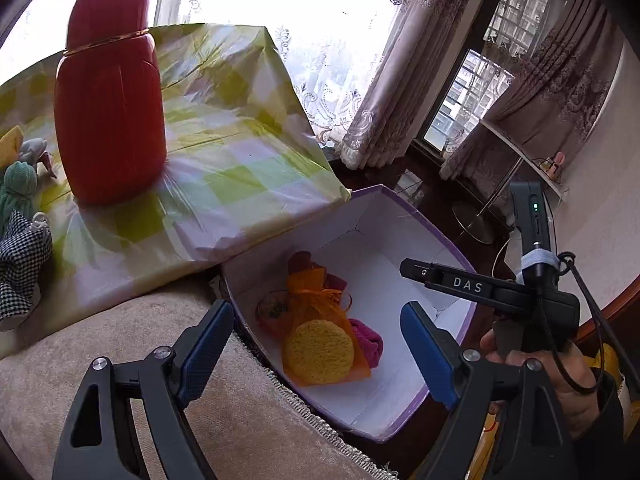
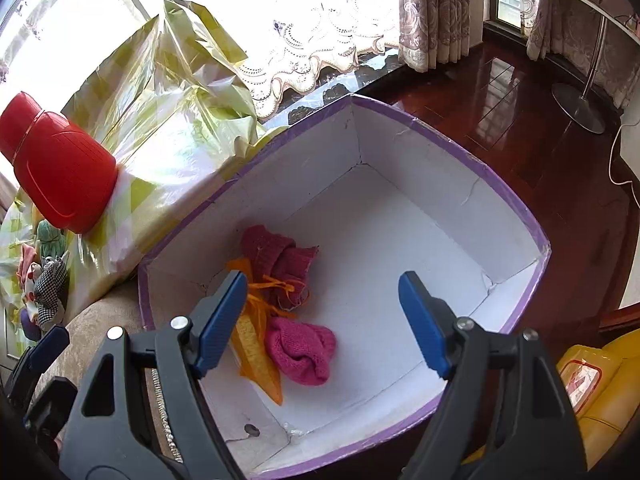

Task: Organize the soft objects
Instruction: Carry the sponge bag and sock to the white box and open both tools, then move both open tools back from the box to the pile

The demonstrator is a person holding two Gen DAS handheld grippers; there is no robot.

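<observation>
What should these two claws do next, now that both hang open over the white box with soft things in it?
Probably swing the left gripper back to the checked cloth. Both grippers are open and empty, and the box already holds the orange pouch and pink knit. More soft things, a green doll and a checkered fabric piece, wait beside the red flask.

A: The left gripper [image 1: 316, 344] has black arms with triangular cut-outs, silver screw heads and blue ribbed pads [image 1: 430, 354].

B: The right gripper [image 2: 322, 320] looks the same. From the left camera its black body reads "DAS", shows a green light and a black cord; the hand [image 1: 560, 384] wears a dark sleeve.
</observation>
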